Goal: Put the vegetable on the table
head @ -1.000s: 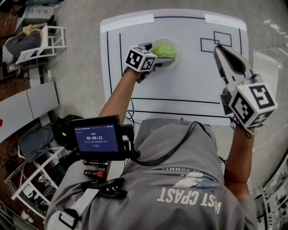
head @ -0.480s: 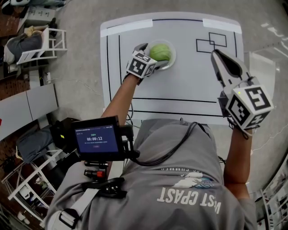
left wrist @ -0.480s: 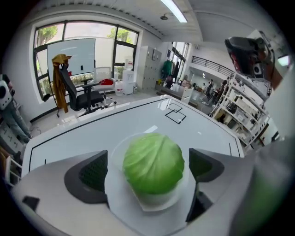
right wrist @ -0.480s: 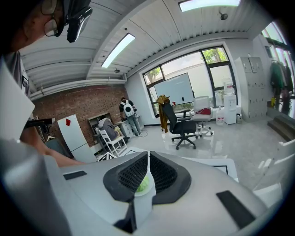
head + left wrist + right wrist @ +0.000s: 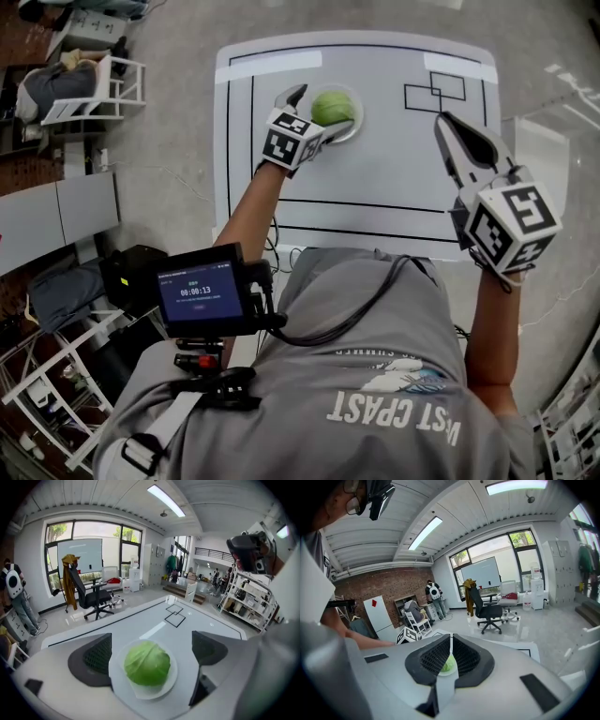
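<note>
A green cabbage (image 5: 333,106) lies on a small white plate (image 5: 352,127) at the far middle of the white table (image 5: 375,187). My left gripper (image 5: 317,111) is open, with one jaw on each side of the cabbage and plate, apart from them. In the left gripper view the cabbage (image 5: 146,663) sits on the plate (image 5: 140,694) between the wide-spread pads (image 5: 96,656). My right gripper (image 5: 442,124) hovers over the table's right side, shut and empty. Through its thin slit a sliver of the cabbage (image 5: 447,665) shows.
Black lines frame the table, with two overlapping rectangles (image 5: 436,92) at the far right. A white rack (image 5: 108,80) stands on the floor to the left. An office chair (image 5: 89,592) and a standing person (image 5: 11,597) are beyond the table.
My left gripper has drawn back slightly from over the cabbage toward me, jaws still open. The right gripper has drifted a little to the left.
</note>
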A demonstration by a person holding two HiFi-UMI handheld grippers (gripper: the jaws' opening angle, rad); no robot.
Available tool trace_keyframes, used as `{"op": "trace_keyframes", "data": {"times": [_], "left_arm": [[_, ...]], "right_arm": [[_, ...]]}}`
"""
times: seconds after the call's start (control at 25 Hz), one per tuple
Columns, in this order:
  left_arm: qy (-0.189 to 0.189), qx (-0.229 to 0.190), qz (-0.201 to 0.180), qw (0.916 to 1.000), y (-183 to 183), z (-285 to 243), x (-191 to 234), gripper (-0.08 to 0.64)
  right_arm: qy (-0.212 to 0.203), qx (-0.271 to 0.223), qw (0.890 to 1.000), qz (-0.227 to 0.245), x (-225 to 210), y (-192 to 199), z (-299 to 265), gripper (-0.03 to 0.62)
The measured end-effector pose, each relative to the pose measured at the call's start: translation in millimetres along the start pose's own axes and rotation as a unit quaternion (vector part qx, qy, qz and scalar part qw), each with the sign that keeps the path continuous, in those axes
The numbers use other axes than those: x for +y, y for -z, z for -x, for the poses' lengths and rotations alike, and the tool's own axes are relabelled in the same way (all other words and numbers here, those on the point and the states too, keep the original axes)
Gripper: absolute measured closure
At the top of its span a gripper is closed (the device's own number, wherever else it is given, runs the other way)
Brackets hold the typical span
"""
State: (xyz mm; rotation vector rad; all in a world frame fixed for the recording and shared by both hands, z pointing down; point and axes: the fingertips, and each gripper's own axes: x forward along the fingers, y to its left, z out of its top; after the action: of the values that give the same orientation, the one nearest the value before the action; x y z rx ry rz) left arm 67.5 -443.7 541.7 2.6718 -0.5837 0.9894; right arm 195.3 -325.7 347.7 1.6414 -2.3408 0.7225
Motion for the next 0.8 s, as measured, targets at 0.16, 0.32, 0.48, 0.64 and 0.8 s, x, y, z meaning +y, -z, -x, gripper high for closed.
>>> {"op": "trace_keyframes", "data": {"times": [0.16,0.32,0.48,0.64,0.8], "left_arm": [[-0.015,-0.06,-0.011,0.998,-42.1,37.7,-29.1,0.026],[-0.021,-0.111,-0.044,0.9926,-62.4,77.3,-83.7,0.032],[-0.026,-0.159,-0.081,0.9837,-97.0,114.0,-117.7,0.117],[-0.032,-0.212,-0.113,0.9701,-128.9,161.4,-153.0,0.35],[-0.051,-0.258,-0.138,0.955,-150.2,210.1,-182.4,0.522]], "right_arm": [[-0.011,-0.007,1.0,0.015,13.6,-0.2,26.8,0.583],[-0.02,-0.029,0.999,0.029,30.9,21.8,67.6,0.583],[-0.041,-0.053,0.997,0.05,40.0,17.2,82.9,0.583],[-0.072,-0.091,0.991,0.073,54.9,0.7,99.6,0.583],[-0.107,-0.128,0.982,0.09,74.3,-14.0,119.2,0.584]]}}
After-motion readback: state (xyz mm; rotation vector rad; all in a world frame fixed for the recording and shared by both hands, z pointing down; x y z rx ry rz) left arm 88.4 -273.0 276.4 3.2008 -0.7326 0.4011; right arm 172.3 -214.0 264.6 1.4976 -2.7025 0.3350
